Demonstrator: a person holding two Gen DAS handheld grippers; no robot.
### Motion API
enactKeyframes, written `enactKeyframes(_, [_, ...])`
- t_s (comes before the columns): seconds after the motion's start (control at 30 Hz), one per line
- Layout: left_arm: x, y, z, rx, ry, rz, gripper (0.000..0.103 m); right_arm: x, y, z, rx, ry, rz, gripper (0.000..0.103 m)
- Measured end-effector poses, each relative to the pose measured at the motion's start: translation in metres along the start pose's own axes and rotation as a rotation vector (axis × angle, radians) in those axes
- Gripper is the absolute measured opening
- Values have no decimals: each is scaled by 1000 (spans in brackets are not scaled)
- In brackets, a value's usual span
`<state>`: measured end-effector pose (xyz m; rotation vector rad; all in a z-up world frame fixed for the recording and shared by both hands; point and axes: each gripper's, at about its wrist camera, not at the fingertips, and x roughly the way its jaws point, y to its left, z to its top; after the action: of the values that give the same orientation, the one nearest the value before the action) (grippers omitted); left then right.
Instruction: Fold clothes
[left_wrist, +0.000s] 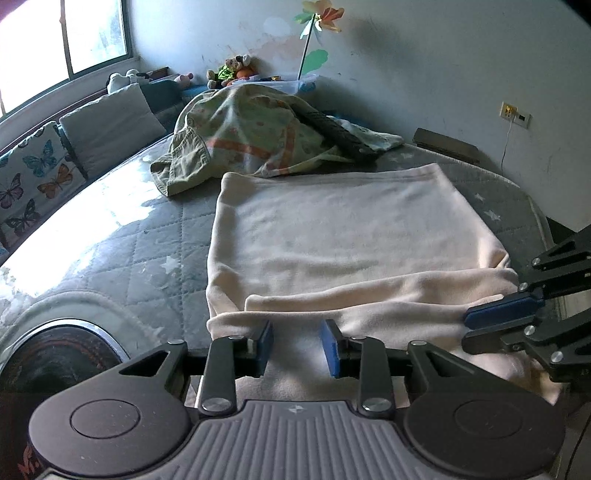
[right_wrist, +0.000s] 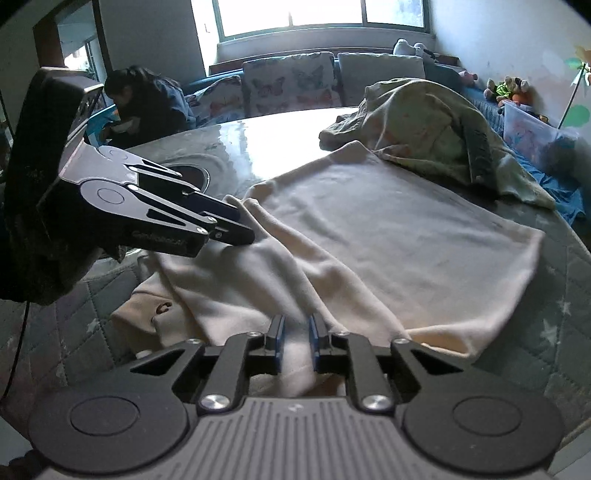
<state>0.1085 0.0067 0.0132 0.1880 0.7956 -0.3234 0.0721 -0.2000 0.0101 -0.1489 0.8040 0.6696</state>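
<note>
A cream garment (left_wrist: 343, 236) lies spread on the grey quilted table (left_wrist: 155, 258), its near part folded over in a roll. My left gripper (left_wrist: 297, 343) sits over the near left edge of the garment, jaws apart with cloth between and under them. My right gripper (right_wrist: 295, 341) holds a ridge of the same garment (right_wrist: 388, 229) between narrow jaws at the near right corner. Each gripper shows in the other's view: the right one (left_wrist: 498, 314) at the right edge, the left one (right_wrist: 236, 230) at the left, resting on the cloth.
A heap of green patterned clothes (left_wrist: 251, 136) with a dark strap lies at the far side of the table. Butterfly cushions (left_wrist: 33, 181), a grey cushion (left_wrist: 110, 122) and plush toys (left_wrist: 232, 68) line the back. A round dark inset (left_wrist: 55, 354) sits at the near left. A person (right_wrist: 147, 99) sits beyond the table.
</note>
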Motion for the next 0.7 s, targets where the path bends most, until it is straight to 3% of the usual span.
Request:
enactKeyframes(0.1, [-2,-1,-1,4,-6,4,43,-7,5,2,-18,-18,-5,26])
enactKeyframes(0.23, [-7,-2,-3,2,-15,8,55,-2,8,-1,-33,-2,-4,26])
enactKeyframes(0.4, [-22,-5,-11,23,-38,11,82,-3,12,-5,-55,-1,-20,32])
enactKeyframes(0.7, [-46,-15,-31,91,-45,49,83,-10,18,-13,-107,-4,-53,36])
